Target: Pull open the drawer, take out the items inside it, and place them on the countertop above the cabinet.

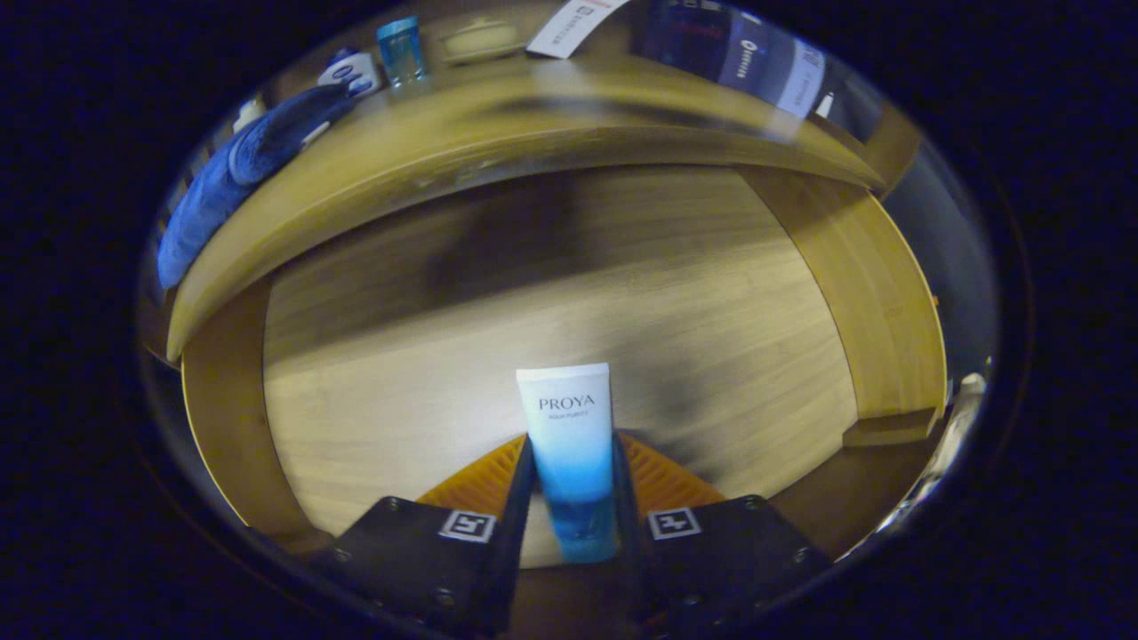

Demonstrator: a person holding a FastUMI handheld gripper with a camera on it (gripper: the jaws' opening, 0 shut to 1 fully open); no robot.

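A white-and-blue cosmetic tube [569, 444] stands between my fingers, and the gripper [573, 471] is shut on its lower blue part. Both fingers press on its sides; its white end points ahead. Below and beyond it lies the open wooden drawer [551, 302], its bare floor showing. The drawer's side walls rise on the left and right. Past the drawer the cabinet's wooden countertop [498, 133] runs across.
On the countertop lie a folded blue cloth [240, 178], a white-and-blue round container [351, 69], a blue-capped bottle [400, 49] and a pale flat dish [480, 40]. A white card [569, 27] and dark packaging [738, 53] sit further back.
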